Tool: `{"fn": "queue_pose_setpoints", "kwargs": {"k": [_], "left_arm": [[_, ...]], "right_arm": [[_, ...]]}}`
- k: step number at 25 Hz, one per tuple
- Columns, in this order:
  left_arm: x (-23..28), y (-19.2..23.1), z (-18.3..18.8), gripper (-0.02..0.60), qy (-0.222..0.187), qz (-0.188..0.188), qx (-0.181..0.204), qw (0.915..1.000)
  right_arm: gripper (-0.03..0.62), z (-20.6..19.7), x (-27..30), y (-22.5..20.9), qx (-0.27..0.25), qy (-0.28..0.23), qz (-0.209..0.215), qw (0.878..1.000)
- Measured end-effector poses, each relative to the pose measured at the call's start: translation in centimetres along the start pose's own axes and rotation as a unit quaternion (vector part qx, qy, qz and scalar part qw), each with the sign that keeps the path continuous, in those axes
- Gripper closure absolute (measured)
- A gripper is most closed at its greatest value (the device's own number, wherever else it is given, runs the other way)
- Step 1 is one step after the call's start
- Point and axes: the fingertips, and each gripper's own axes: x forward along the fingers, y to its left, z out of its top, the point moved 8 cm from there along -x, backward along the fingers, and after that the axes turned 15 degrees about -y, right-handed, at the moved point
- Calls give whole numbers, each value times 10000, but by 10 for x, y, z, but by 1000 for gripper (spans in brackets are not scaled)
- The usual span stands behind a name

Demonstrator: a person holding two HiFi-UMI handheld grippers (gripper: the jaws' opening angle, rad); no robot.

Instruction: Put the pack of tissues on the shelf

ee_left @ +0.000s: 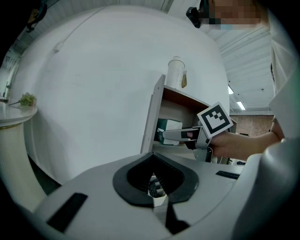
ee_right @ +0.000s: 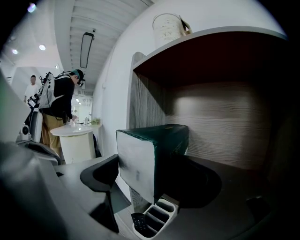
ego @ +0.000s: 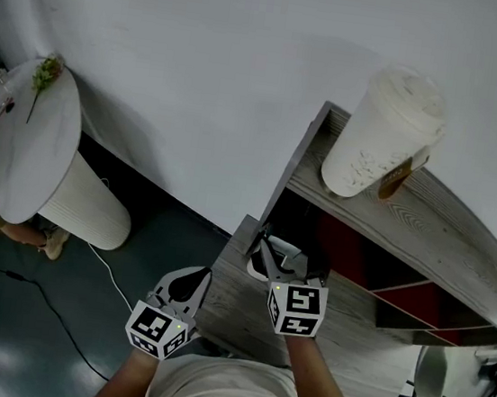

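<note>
The pack of tissues (ee_right: 150, 159), dark green with a white end face, sits between my right gripper's (ee_right: 151, 190) jaws, which are shut on it inside the wooden shelf's compartment (ee_right: 220, 122). From the head view the pack (ego: 284, 247) is at the left edge of the lower shelf board (ego: 239, 305), with the right gripper (ego: 270, 256) behind it. The left gripper view shows the same pack (ee_left: 168, 130) held at the shelf opening by the right gripper (ee_left: 180, 135). My left gripper (ego: 193, 287) hangs shut and empty, below and left of the shelf.
A tall white lidded cup (ego: 384, 134) stands on the shelf's top board (ego: 426, 227). A small white organizer with a remote (ee_right: 151, 221) lies under the pack. A round white table (ego: 28, 146) stands at the left, a person (ee_right: 61, 103) beside it. A cable (ego: 103, 265) runs across the floor.
</note>
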Motion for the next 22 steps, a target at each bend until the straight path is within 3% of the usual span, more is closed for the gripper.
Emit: {"fn": "queue_pose_setpoints", "kwargs": {"k": [9, 17, 19, 22], "left_arm": [[9, -14, 1, 566, -32, -147, -23, 9999], [36, -54, -4, 566, 11, -564, -24, 9984], [44, -67, -6, 566, 26, -680, -31, 9977], [55, -84, -8, 566, 37, -839, -47, 9965]], "right_arm": [[194, 0, -25, -6, 159, -112, 161, 9997], [197, -6, -76, -35, 520, -145, 178, 9984], [243, -9, -91, -45, 549, -157, 106, 9983], [367, -12, -115, -61, 502, -201, -83, 9985]]}}
